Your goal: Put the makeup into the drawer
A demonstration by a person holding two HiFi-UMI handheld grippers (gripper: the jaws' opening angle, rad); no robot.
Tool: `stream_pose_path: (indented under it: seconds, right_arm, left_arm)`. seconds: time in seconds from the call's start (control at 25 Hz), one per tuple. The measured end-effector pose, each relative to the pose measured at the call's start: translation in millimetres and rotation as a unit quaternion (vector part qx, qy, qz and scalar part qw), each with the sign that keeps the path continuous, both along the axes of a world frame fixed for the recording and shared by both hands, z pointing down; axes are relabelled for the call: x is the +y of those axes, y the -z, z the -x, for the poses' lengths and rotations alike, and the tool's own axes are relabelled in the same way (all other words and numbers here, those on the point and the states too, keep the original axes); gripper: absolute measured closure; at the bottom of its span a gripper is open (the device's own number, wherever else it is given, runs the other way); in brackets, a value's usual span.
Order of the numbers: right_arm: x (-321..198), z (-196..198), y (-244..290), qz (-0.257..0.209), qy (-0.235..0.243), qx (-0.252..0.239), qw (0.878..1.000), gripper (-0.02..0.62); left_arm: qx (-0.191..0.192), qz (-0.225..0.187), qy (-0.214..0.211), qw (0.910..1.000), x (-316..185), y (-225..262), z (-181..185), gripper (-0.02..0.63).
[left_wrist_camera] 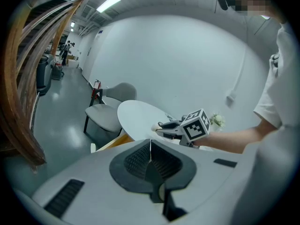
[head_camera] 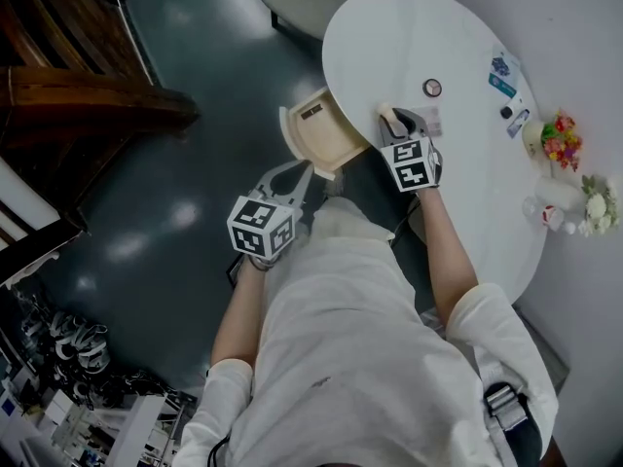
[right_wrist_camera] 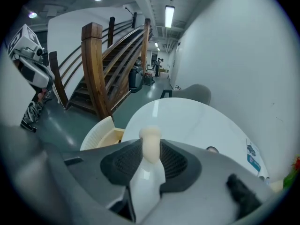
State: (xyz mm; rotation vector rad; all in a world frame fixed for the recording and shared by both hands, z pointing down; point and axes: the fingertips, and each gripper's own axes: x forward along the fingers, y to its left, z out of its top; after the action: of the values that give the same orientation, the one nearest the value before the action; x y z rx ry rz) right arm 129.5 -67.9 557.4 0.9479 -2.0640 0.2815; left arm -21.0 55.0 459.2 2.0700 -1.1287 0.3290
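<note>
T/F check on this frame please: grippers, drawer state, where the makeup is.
1. The right gripper is shut on a makeup tube. True.
2. The left gripper holds a makeup item. False: its jaws are together with nothing between them.
3. The drawer is closed. False: it is pulled out from the edge of the table.
4. A small round item lies on the table. True.
5. The makeup tube already lies in the drawer. False: it is in the right gripper, above the table edge beside the drawer.
</note>
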Motion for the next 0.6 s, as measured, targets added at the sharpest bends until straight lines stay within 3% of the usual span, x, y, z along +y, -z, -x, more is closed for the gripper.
stream_pose_path:
  seconds: [0.6]
  right_arm:
    - [35.6, 109.9, -17.7, 0.028, 0.094, -0.048, 0.994, 0.480]
  left_arm:
    - [-0.004, 0.018, 0.042, 0.9989, 24.4, -7.5, 47.2, 0.595]
